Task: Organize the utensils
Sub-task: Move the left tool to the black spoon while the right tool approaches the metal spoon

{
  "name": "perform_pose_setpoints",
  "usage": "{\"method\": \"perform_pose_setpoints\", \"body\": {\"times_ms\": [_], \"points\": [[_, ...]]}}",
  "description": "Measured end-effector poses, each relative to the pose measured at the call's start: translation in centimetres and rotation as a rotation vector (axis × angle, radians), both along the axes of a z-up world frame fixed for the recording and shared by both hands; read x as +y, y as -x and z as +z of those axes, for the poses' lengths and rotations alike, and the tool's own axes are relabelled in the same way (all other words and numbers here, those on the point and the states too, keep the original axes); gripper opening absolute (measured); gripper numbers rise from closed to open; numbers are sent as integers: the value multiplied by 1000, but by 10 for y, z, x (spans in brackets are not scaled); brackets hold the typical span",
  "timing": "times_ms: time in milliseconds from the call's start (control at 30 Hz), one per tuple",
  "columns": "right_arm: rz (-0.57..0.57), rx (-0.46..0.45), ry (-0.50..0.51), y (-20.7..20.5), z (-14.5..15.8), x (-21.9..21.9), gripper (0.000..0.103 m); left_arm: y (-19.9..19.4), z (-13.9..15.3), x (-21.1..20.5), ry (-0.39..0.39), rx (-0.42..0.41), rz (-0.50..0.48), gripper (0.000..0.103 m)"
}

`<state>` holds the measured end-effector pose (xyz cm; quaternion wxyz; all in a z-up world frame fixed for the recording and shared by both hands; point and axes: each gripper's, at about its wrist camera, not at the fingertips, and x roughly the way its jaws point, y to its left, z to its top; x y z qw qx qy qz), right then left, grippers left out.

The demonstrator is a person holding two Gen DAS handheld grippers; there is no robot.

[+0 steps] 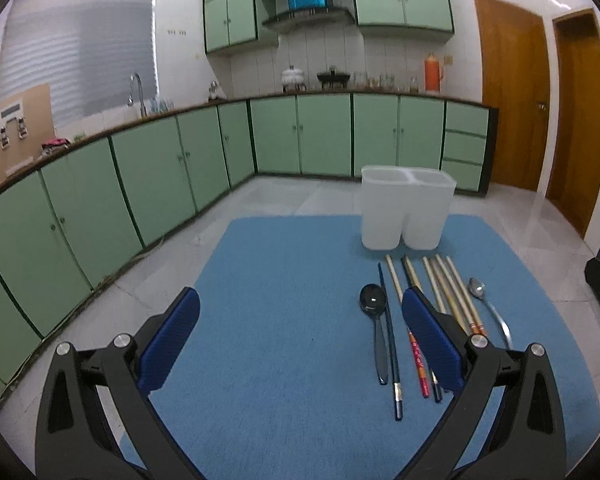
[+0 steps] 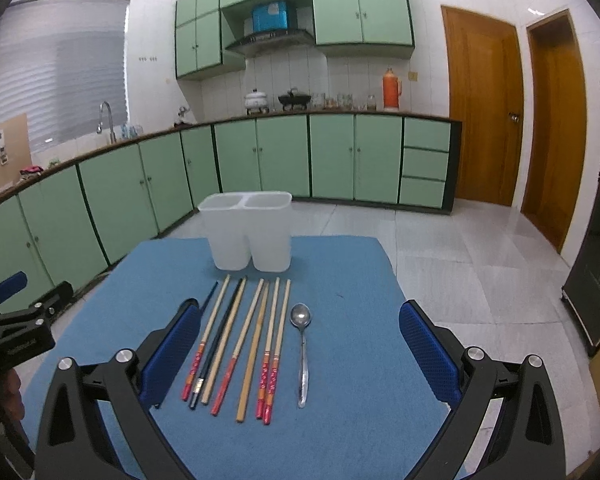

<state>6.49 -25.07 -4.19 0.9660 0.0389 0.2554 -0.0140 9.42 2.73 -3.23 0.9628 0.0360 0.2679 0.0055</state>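
Holding: you keep both claws spread wide, nothing between the pads.
Left gripper [image 1: 300, 322]: hovers over bare blue mat [image 1: 280, 320].
Right gripper [image 2: 300, 334]: hovers above the chopsticks [image 2: 236, 348] and steel spoon [image 2: 302, 350].
Black spoon [image 1: 374, 312]: lies left of the chopsticks.
Holder [image 2: 248, 232]: white, two compartments, upright just beyond the utensil tips.

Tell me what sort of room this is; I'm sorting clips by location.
A home kitchen, most likely: green cabinets under a long counter, a sink faucet, and a range hood above a pot.
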Motion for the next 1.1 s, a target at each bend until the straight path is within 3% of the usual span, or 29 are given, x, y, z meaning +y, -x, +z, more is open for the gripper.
{"method": "perform_pose_setpoints", "body": {"times_ms": [133, 300, 367, 567, 933, 1067, 1100], "points": [[16, 64, -4, -33, -16, -7, 96, -31, -14, -6, -24, 48, -15, 98], [78, 209, -35, -77, -43, -13, 77, -68, -37, -19, -53, 125, -45, 98], [111, 292, -36, -97, -57, -14, 62, -81, -49, -24, -61, 163, -55, 98], [145, 413, -67, -131, -87, -15, 48, -115, -80, -34, -63, 268, -70, 97], [140, 445, -86, -147, -98, -22, 45, -146, -107, -36, -22, 366, -76, 96], [134, 444, -95, -149, -100, -25, 45, -156, -116, -41, -32, 403, -83, 76], [132, 444, -95, -150, -101, -25, 45, -159, -118, -41, -23, 413, -84, 76]]}}
